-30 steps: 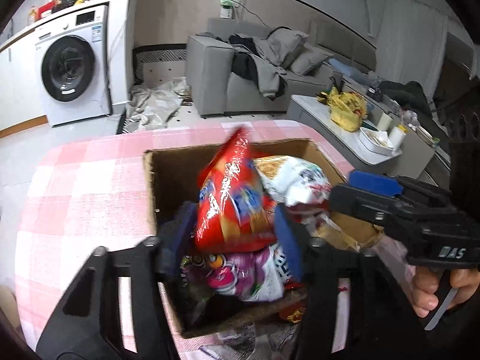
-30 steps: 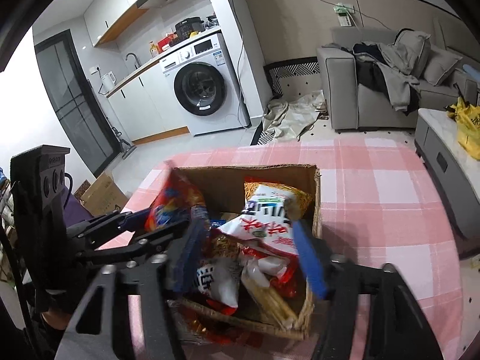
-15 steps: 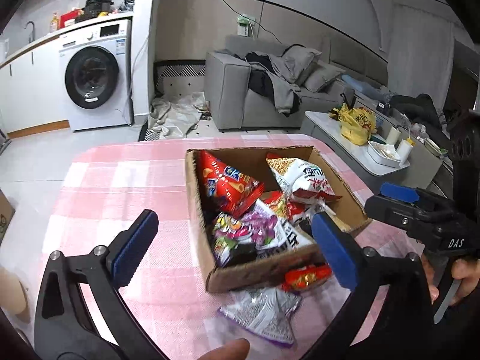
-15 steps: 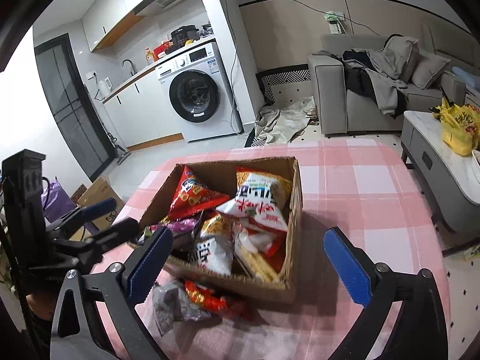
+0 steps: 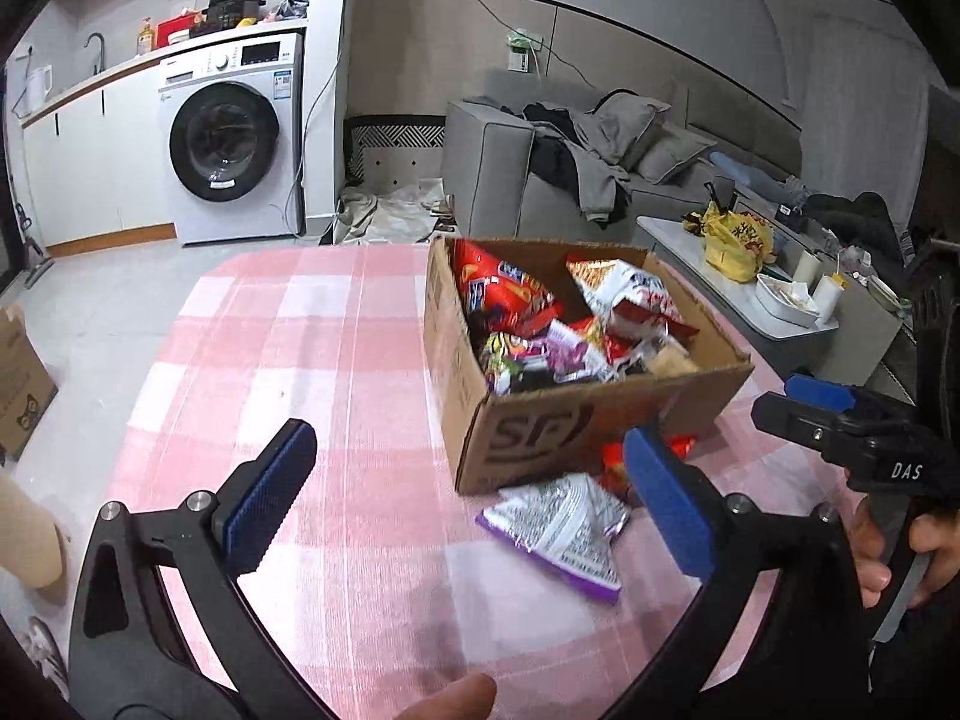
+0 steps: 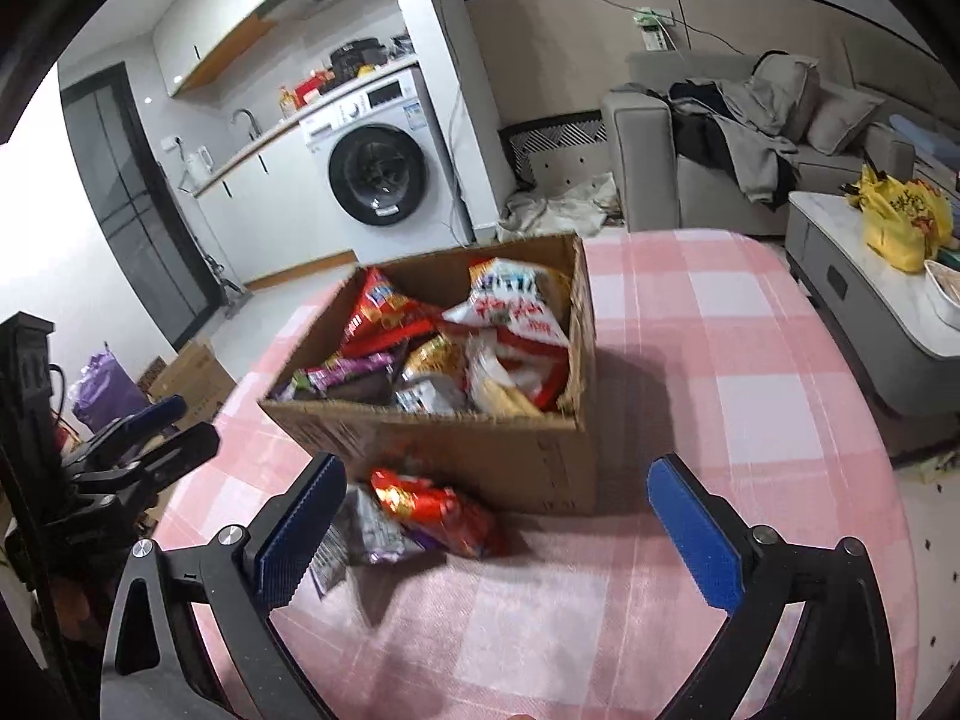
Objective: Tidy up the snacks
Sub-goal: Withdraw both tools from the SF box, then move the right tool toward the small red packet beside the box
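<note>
While both claws gape empty, left claw (image 5: pixel 468 492), right claw (image 6: pixel 495 525), snack-filled box (image 6: pixel 480 450) ahead, beyond fingertips

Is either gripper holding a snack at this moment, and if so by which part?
Nothing is held. The left gripper and right gripper both stand wide open over the table, their jaws having just opened; two packets lie loose before the box.

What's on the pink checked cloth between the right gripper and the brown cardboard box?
Two loose packets: a shiny red snack packet and a silver-and-purple one, seen in the right wrist view.
</note>
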Demonstrator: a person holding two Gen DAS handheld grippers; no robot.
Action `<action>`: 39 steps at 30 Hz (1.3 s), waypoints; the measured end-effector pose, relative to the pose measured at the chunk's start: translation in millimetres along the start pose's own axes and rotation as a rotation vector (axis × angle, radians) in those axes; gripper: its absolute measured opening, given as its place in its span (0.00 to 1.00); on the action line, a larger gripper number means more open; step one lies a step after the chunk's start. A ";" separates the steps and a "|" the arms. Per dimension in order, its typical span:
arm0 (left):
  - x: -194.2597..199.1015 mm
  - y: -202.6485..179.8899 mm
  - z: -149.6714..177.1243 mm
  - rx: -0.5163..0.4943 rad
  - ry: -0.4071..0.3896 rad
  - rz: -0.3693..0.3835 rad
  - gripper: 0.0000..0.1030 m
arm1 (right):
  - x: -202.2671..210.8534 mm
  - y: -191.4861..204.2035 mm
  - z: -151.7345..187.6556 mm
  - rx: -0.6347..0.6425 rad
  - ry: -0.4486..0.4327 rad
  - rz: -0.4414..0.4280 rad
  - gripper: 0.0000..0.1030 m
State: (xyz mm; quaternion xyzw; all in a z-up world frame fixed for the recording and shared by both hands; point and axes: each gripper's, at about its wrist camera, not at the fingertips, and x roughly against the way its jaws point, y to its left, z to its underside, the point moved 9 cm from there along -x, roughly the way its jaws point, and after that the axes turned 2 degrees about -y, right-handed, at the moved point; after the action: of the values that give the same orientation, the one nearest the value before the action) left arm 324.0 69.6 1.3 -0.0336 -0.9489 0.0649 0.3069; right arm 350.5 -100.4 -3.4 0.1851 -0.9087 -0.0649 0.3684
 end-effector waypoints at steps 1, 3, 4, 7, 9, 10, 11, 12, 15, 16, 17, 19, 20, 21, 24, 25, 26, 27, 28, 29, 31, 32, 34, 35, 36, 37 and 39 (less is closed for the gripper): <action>0.3 0.5 3.5 0.002 0.002 -0.001 0.99 | -0.8 0.2 2.7 -0.003 0.002 0.002 1.00; -1.5 0.1 7.6 0.003 0.006 -0.003 0.99 | -4.6 1.1 8.8 -0.004 0.016 0.006 1.00; -2.4 0.3 10.3 0.007 0.008 -0.001 0.99 | -7.6 2.1 12.9 -0.002 0.024 0.008 1.00; -7.8 0.7 18.1 0.009 0.019 0.007 0.99 | -15.6 4.3 19.4 0.007 0.042 0.015 1.00; -12.5 0.5 23.6 0.010 0.031 0.006 0.99 | -22.3 5.7 25.3 0.007 0.060 0.017 1.00; -14.6 0.9 26.9 0.014 0.036 0.010 0.99 | -26.1 7.8 28.9 0.010 0.071 0.012 1.00; -16.8 1.3 29.7 0.019 0.041 0.012 0.99 | -29.7 9.2 32.2 0.013 0.081 0.011 1.00; -18.4 1.3 32.2 0.025 0.045 0.015 0.99 | -33.4 10.8 35.2 0.019 0.089 0.013 1.00; -25.2 2.6 36.9 0.021 0.063 0.014 0.99 | -41.9 15.7 41.7 0.030 0.103 0.004 1.00; -26.3 3.3 37.2 0.020 0.059 0.006 0.99 | -43.7 16.2 42.9 0.027 0.105 0.001 1.00; -27.9 3.8 37.7 0.019 0.059 0.003 0.99 | -46.2 16.2 43.2 0.022 0.107 -0.002 0.99; -31.2 4.3 38.3 0.025 0.066 0.008 0.99 | -51.6 15.6 45.5 0.018 0.110 0.012 0.99; -33.0 4.4 38.3 0.029 0.067 0.011 0.99 | -54.4 15.6 47.1 0.018 0.116 0.017 0.99; -34.6 4.9 38.3 0.029 0.069 0.008 0.99 | -56.9 15.3 48.7 0.018 0.120 0.026 0.99; -38.4 5.1 38.5 0.024 0.070 0.005 0.99 | -63.5 17.4 50.1 0.018 0.130 0.023 0.99; -39.8 4.9 38.9 0.021 0.073 0.006 0.99 | -65.1 17.9 50.3 0.020 0.130 0.026 0.99; -41.6 5.5 39.6 0.018 0.076 0.003 0.99 | -66.5 18.7 50.3 0.023 0.130 0.027 0.99; -42.4 7.2 40.5 0.019 0.078 0.001 0.99 | -68.6 20.1 50.3 0.026 0.131 0.026 0.99; -43.5 7.9 41.6 0.021 0.083 -0.002 0.99 | -70.4 21.2 50.2 0.026 0.130 0.027 0.99; -43.6 8.0 42.9 0.024 0.087 -0.004 0.99 | -71.8 22.6 50.3 0.025 0.130 0.027 0.99; -44.0 10.6 44.5 0.033 0.090 -0.008 0.99 | -76.9 25.6 51.0 0.026 0.138 0.029 0.98; -43.3 11.6 45.9 0.036 0.091 -0.011 0.99 | -78.8 26.8 51.4 0.029 0.140 0.033 0.96; -42.2 14.7 49.0 0.049 0.094 -0.016 0.99 | -84.3 29.1 52.1 0.039 0.148 0.045 0.94; -41.6 16.2 50.9 0.053 0.094 -0.014 0.99 | -86.2 31.0 52.8 0.042 0.150 0.046 0.93; -41.5 17.1 52.8 0.056 0.096 -0.012 0.99 | -88.7 32.1 52.5 0.041 0.150 0.048 0.92; -41.0 16.9 54.6 0.054 0.099 -0.012 0.99 | -90.1 32.7 52.3 0.040 0.149 0.052 0.92; -41.5 18.9 57.0 0.052 0.099 -0.020 0.99 | -94.5 33.9 53.0 0.039 0.155 0.058 0.92</action>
State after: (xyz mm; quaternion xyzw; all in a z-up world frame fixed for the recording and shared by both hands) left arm 324.7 78.2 -71.2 -0.0193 -0.9308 0.0847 0.3551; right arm 366.4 -33.8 -94.0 0.1704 -0.8836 -0.0221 0.4355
